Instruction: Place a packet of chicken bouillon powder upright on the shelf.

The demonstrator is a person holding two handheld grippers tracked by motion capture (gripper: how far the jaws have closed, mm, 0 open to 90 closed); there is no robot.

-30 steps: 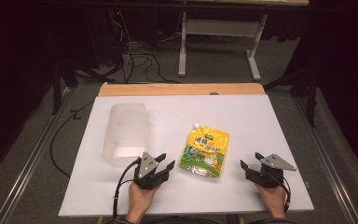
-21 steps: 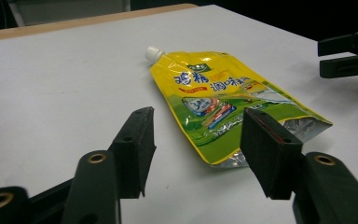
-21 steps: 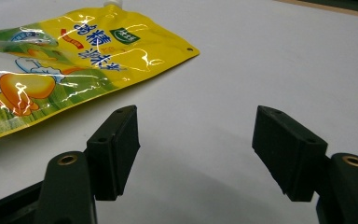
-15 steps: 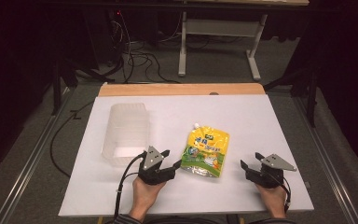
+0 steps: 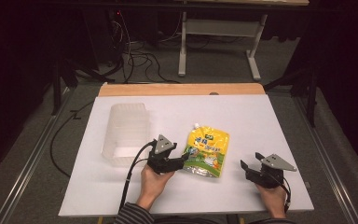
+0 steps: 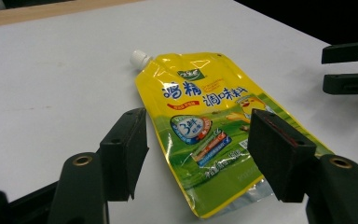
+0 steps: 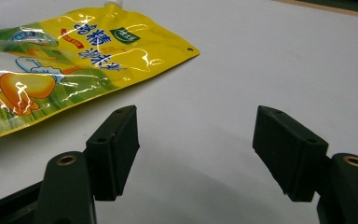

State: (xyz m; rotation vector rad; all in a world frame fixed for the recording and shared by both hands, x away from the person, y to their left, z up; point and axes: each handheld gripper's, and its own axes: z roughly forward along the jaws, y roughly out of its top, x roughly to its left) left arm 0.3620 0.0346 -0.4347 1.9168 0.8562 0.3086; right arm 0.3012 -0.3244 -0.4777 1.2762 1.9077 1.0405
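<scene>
A yellow and green spout pouch (image 5: 208,151) with a white cap lies flat on the white table (image 5: 242,116). My left gripper (image 5: 184,159) hovers at the pouch's near left edge, and its jaws have just been opening. In the left gripper view the left gripper (image 6: 198,119) stands open. The pouch (image 6: 200,93) lies on the table under the gap, and the pads are not touching it. My right gripper (image 5: 245,166) rests open to the right of the pouch. In the right gripper view nothing lies between the jaws of the right gripper (image 7: 196,114), and the pouch (image 7: 74,60) is off to the left.
A clear plastic container (image 5: 126,133) sits on the table to the left of the left gripper. A wooden strip (image 5: 182,89) runs along the table's far edge. Beyond it are cables and a metal stand (image 5: 219,28) on the floor. The right gripper (image 6: 349,67) shows far off in the left gripper view.
My left gripper has moved right and forward from beside the container to the pouch's edge, with its jaws now wider. The right gripper has kept still.
</scene>
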